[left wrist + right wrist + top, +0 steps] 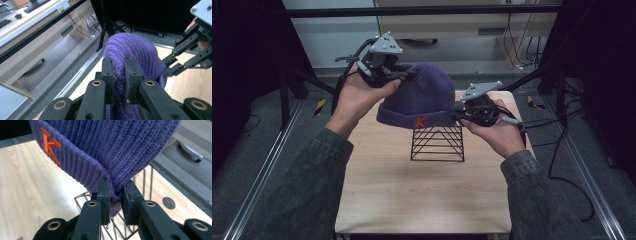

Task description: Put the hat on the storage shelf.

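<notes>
Left gripper [119,80] clamps beanie [422,95] crown; right gripper [117,201] clamps cuff, spreading it above wire stand [437,142].

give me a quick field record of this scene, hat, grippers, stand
hat: purple knit beanie, orange K on cuff, held above table
left gripper: shut on beanie's crown side
right gripper: shut on beanie's cuff edge
stand: black wire rack, under the beanie
surface: light wooden table
</notes>
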A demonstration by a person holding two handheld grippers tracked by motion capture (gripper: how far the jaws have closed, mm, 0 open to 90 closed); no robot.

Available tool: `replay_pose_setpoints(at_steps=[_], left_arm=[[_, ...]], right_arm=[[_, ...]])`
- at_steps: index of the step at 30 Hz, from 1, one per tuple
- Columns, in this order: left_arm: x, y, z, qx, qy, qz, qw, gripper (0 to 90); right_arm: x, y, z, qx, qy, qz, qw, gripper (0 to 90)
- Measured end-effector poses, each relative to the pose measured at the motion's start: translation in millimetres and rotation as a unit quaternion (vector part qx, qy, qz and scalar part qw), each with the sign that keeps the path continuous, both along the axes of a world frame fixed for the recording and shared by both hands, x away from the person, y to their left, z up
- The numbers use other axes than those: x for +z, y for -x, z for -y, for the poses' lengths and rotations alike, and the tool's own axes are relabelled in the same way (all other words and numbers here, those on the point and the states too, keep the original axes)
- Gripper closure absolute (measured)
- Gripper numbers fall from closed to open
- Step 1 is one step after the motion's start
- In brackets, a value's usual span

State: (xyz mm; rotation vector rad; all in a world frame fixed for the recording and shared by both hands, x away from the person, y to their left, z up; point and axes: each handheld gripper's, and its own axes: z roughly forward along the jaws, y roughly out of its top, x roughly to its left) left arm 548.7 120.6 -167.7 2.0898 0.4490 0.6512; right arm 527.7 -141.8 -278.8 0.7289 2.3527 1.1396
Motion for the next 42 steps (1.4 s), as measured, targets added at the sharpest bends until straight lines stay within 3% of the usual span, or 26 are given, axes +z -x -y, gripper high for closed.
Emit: replay_pose_setpoints(at_steps=[5,11,16,42], left_arm=[[-5.6,-14.5,14.8,0.001,0.005,-0.002,1.0,80.0],[-7.7,-25.6,27.2,0.004,0.008,0.004,1.0,80.0],[-10.3,-29.5,30.2,0.005,0.015,0.003,0.9999,79.9],[-28.4,-36.4,45.7,0.005,0.009,-0.002,0.9999,79.7]], right_arm=[[-2.9,-13.2,12.8,-0.026,-0.001,-0.001,0.9997,77.8],[-4.7,-17.1,23.8,-0.045,-0.007,0.005,0.999,77.8],[-5.9,-18.4,27.0,-0.054,-0.005,0.01,0.9985,77.8],[-23.1,-22.7,38.8,-0.075,0.0,-0.001,0.9972,77.7]])
